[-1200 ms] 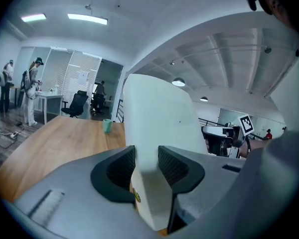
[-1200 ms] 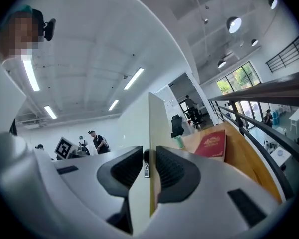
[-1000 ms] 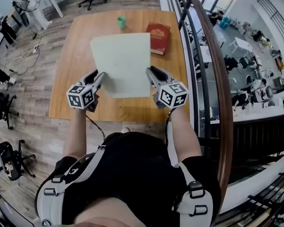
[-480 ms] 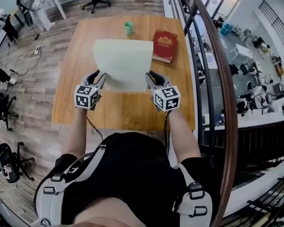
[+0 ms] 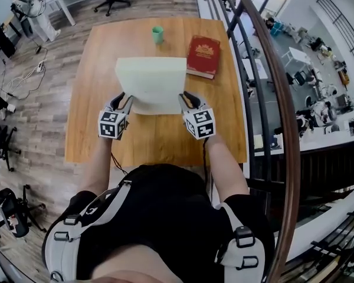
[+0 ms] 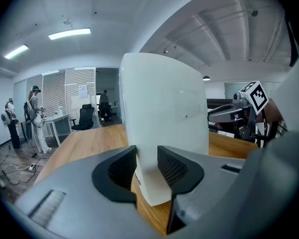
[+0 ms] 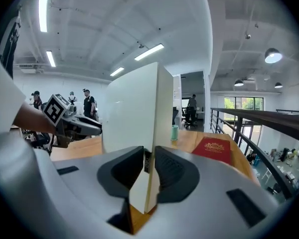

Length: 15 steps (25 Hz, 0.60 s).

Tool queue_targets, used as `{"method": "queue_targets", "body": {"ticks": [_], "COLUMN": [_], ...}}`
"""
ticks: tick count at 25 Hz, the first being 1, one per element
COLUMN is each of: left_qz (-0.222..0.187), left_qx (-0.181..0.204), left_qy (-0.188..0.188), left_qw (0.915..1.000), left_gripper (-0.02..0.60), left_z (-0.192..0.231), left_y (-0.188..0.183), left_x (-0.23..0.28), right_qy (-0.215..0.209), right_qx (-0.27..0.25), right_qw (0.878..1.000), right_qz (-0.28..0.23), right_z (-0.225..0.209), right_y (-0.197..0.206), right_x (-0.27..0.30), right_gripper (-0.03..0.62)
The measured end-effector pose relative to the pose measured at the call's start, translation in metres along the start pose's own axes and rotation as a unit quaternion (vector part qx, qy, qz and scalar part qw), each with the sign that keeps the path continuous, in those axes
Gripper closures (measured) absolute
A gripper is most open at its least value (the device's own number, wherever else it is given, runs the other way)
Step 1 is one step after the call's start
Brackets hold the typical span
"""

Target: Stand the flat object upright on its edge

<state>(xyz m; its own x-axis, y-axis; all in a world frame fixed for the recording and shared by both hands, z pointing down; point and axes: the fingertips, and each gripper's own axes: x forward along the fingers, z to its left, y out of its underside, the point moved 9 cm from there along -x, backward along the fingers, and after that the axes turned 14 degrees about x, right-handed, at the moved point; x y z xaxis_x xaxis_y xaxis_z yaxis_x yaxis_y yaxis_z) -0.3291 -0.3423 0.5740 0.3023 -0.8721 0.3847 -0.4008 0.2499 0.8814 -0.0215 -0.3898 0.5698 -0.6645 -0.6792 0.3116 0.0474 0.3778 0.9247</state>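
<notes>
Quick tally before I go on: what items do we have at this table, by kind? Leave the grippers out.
white board: 1
green cup: 1
red book: 1
Total: 3

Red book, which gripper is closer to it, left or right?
Right. The right gripper clamps the pale board at the edge nearest the red book; the left gripper, jaws just closing on the opposite edge, is farther.
</notes>
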Motion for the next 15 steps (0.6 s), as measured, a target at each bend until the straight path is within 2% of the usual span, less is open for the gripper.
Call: {"method": "queue_targets", "body": {"ticks": [10, 15], "left_qz": [-0.023, -0.019], "left_qx": [-0.023, -0.015], "left_qy": [0.005, 0.011], "left_qw": [0.9995, 0.9996], "left_gripper": [0.456, 0.457], "left_z": [-0.001, -0.006], "left_y": [0.013, 0.019], "left_x": [0.000, -0.013], "right_qy": [0.022, 0.019], "right_qx": [-0.011, -0.014], "right_qw": [1.000, 1.000], "right_qz": [0.002, 0.010], "right_z": [0.002, 0.010], "right_y": [0.008, 0.015], "right_x": [0.006, -0.005], "right_gripper": [0.519, 0.519]}}
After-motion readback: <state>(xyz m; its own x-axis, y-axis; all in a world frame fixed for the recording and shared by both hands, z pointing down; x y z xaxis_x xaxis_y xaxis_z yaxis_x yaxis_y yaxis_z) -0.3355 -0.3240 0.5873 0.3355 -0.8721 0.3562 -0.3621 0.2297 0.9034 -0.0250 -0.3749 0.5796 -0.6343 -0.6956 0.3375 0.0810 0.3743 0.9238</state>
